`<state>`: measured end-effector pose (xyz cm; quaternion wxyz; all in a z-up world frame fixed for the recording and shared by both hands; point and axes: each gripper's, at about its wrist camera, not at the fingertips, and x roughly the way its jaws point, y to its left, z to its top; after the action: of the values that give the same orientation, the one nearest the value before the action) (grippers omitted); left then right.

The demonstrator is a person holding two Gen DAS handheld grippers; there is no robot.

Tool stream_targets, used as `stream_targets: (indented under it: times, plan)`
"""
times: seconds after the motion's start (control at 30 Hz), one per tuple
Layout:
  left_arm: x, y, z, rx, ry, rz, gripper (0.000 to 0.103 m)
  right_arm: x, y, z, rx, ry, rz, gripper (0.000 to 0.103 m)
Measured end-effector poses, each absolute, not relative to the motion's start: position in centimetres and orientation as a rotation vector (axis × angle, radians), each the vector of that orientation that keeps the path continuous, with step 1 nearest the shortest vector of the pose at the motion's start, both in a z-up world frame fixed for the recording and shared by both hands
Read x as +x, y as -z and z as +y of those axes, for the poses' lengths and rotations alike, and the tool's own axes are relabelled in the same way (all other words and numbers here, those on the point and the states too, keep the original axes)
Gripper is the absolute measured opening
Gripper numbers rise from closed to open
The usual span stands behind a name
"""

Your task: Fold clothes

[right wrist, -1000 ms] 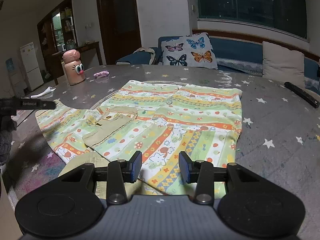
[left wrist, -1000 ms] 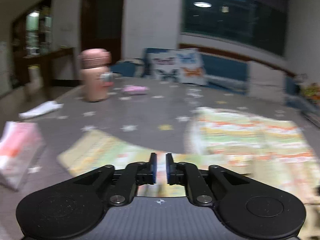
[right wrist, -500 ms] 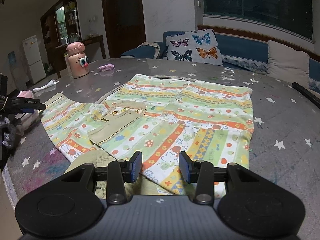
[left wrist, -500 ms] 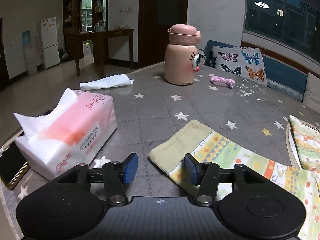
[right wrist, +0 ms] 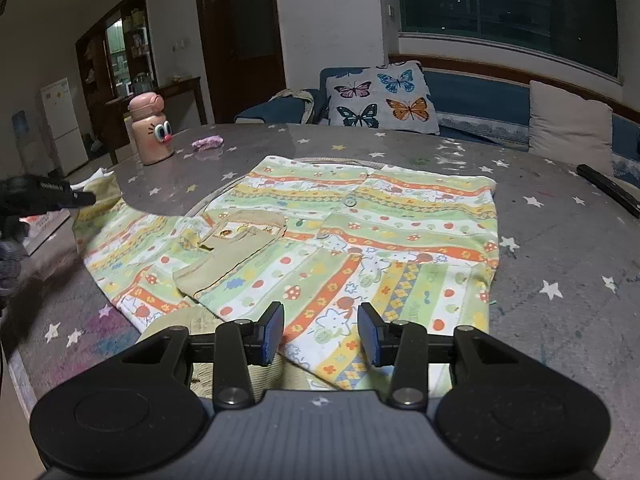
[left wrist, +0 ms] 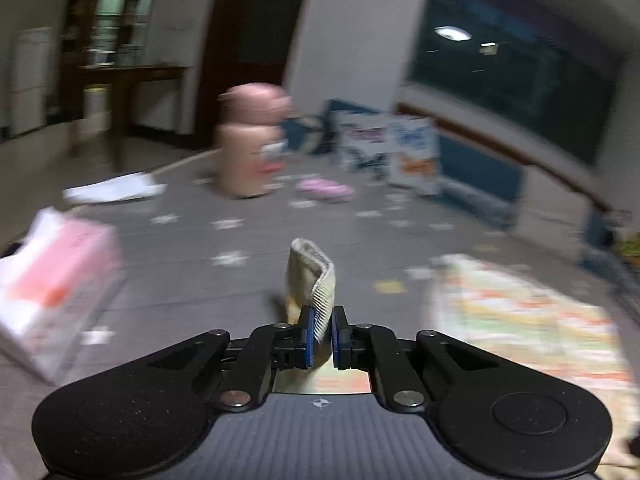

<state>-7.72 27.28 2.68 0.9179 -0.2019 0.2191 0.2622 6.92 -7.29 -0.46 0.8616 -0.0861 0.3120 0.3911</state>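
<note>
A child's striped shirt in green, orange and yellow lies flat on the star-patterned table, its left sleeve stretched out to the left. My left gripper is shut on the beige ribbed cuff of that sleeve, which stands up between the pads. From the right wrist camera the left gripper shows at the far left, over the sleeve's end. My right gripper stands open just above the shirt's near hem, nothing between its fingers.
A pink cartoon bottle and a small pink item stand at the table's far left. A tissue pack and white paper lie left of the sleeve. A dark bar rests at the right edge. Sofa cushions lie behind.
My left gripper, open over the sleeve end half a second ago, has shut on the cuff and is swinging right, blurring its view. The right gripper has barely moved.
</note>
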Motion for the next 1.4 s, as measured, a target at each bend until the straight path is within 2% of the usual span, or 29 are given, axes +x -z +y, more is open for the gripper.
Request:
stream_targets:
  times: [0.3, 0.5, 0.63, 0.7, 0.77, 0.87, 1.23, 1.27, 1.33, 1.4]
  plan:
    - [-3.1, -5.9, 16.9, -0.367, -0.15, 0.424, 0.009, 8.2, -0.7, -9.6, -0.068, -0.799, 0.646, 0.04]
    - [-0.1, -3.2, 11.8, -0.287, -0.016, 0.539, 0.01, 9.6, -1.5, -11.6, 0.045, -0.78, 0.662, 0.04]
    - [1.0, -1.5, 9.3, -0.231, 0.04, 0.604, 0.013, 10.4, -1.5, -11.6, 0.077, -0.788, 0.684, 0.04]
    - [0.9, -0.7, 8.6, -0.201, 0.05, 0.627, 0.019, 10.6, -1.2, -11.1, 0.079, -0.798, 0.7, 0.039]
    - [0.6, -0.3, 8.4, -0.186, 0.057, 0.635, 0.042, 10.8, -0.7, -10.4, 0.074, -0.809, 0.719, 0.039]
    - [-0.2, -0.4, 8.9, -0.144, 0.045, 0.62, 0.056, 11.0, 0.2, -9.2, 0.067, -0.815, 0.753, 0.039]
    - [-5.9, -0.9, 15.3, -0.037, -0.23, 0.563, 0.075, 10.8, 2.1, -6.2, -0.003, -0.793, 0.807, 0.039]
    - [-6.2, -0.6, 15.8, -0.034, -0.251, 0.573, 0.075, 10.7, 2.0, -6.0, -0.013, -0.792, 0.803, 0.033]
    - [-7.0, 0.0, 16.7, -0.03, -0.288, 0.595, 0.076, 10.5, 1.8, -5.7, -0.032, -0.788, 0.795, 0.028]
    - [-7.3, 0.6, 17.1, -0.013, -0.309, 0.614, 0.076, 10.3, 1.6, -5.4, -0.052, -0.784, 0.787, 0.017]
